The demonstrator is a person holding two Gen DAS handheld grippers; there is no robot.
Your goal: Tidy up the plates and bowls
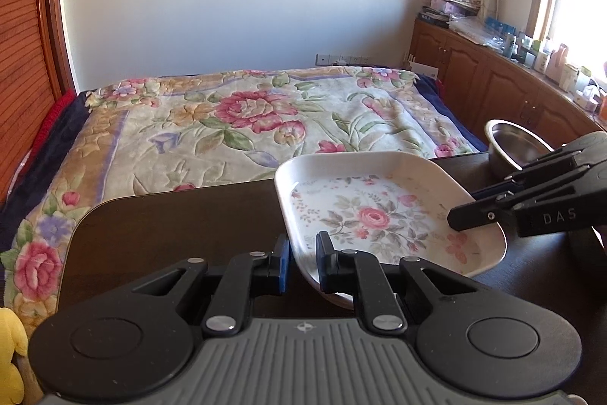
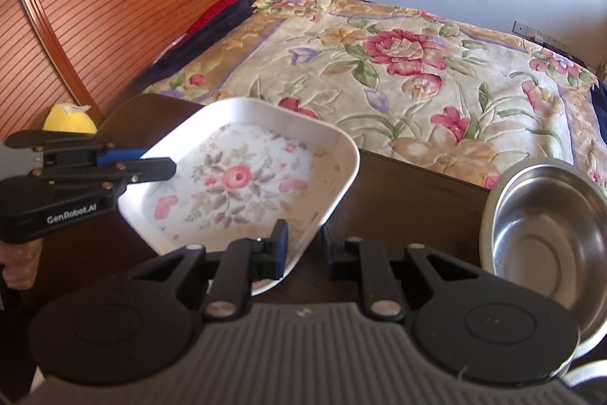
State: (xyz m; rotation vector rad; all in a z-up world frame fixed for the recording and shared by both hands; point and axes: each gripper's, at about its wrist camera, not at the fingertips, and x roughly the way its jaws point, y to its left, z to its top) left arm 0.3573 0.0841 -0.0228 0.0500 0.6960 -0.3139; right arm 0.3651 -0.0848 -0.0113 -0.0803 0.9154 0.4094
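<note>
White melamine plate [image 1: 379,215] with a rose print is held tilted above the dark table [image 1: 170,226]. Left gripper [image 1: 303,253] pinches the plate's near rim. Right gripper [image 2: 303,245] pinches its opposite rim. Steel bowl [image 2: 550,215] stands on the table just beyond the plate, toward the floral bed [image 1: 246,124].

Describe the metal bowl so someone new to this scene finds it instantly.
Start at the dark wooden table in front of the bed with the floral blanket. The stainless steel bowl sits near the table's edge, on the right in the right wrist view, beside the square floral plate that both grippers hold. It is the only round, shiny, unpatterned dish there, and it is empty.
</note>
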